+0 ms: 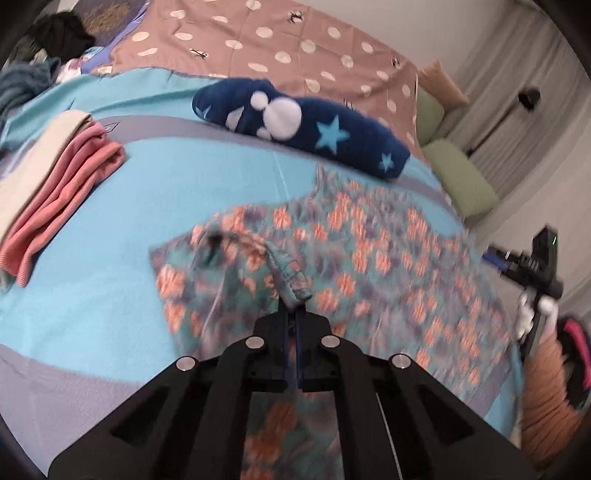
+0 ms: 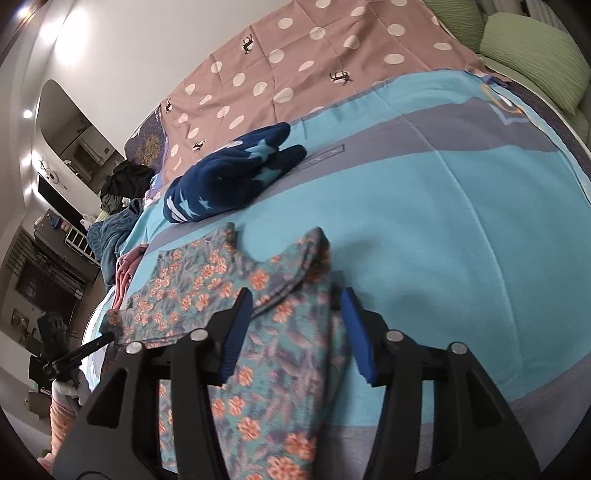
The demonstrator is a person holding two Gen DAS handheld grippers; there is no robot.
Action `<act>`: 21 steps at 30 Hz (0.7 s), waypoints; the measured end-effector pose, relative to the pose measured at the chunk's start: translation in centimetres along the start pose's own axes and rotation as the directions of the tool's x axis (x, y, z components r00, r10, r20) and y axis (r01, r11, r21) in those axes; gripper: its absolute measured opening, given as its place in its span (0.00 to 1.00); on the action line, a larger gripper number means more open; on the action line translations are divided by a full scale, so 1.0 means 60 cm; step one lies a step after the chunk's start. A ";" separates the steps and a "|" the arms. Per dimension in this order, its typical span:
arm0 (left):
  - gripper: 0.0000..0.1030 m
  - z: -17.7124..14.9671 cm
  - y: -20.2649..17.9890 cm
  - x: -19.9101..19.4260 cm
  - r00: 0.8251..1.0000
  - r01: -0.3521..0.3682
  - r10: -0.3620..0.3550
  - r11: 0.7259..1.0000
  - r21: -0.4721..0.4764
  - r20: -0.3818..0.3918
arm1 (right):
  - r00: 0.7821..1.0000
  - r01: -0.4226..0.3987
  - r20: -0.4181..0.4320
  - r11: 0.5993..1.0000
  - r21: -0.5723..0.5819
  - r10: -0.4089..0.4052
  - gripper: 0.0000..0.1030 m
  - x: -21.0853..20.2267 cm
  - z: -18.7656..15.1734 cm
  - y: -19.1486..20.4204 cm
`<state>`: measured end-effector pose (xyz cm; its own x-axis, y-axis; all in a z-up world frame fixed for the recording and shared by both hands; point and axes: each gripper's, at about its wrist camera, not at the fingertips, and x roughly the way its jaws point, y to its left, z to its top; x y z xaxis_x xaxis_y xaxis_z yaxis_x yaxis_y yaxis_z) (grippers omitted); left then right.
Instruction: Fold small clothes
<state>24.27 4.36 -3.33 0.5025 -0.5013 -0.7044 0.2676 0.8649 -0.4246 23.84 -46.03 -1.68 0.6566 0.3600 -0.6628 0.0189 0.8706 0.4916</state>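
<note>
A teal garment with orange flowers (image 1: 369, 258) lies spread on the blue and grey bedspread (image 1: 129, 221). My left gripper (image 1: 294, 310) is shut on a raised fold of its edge and lifts it slightly. In the right wrist view the same floral garment (image 2: 258, 350) lies flat under my right gripper (image 2: 295, 317), which is open with its blue pads (image 2: 236, 332) just above the cloth, holding nothing. The right gripper also shows at the right edge of the left wrist view (image 1: 535, 266); the left gripper shows at the lower left of the right wrist view (image 2: 107, 338).
A folded stack of pink and cream clothes (image 1: 55, 184) sits at the left. A navy fleece with stars (image 1: 303, 125) lies beyond the garment. A brown dotted cover (image 1: 295, 44) lies further back, green pillows (image 1: 461, 177) at the right, and a pile of dark clothes (image 1: 55, 33) at the far left.
</note>
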 end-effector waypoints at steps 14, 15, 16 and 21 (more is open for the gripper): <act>0.42 0.109 0.102 0.021 0.978 -0.030 0.075 0.974 -0.225 0.194 | 0.999 0.008 0.044 0.976 0.217 -0.018 0.44 0.062 0.074 -0.077; 0.43 0.106 0.103 0.028 0.985 -0.028 0.063 0.978 -0.208 0.163 | 0.999 0.010 0.040 0.979 0.205 -0.019 0.45 0.060 0.072 -0.080; 0.45 0.101 0.105 0.041 0.992 -0.027 0.051 0.980 -0.195 0.119 | 1.000 0.002 0.028 0.981 0.194 -0.008 0.46 0.061 0.070 -0.086; 0.45 0.098 0.096 0.085 1.000 0.002 0.002 0.986 -0.164 0.025 | 0.994 -0.088 -0.052 0.983 0.163 0.098 0.60 0.093 0.075 -0.074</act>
<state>33.21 6.93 -6.05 0.5237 -0.4988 -0.6906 0.1298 0.8479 -0.5140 30.82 -49.37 -5.04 0.6151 0.4604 -0.6400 0.0835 0.7692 0.6335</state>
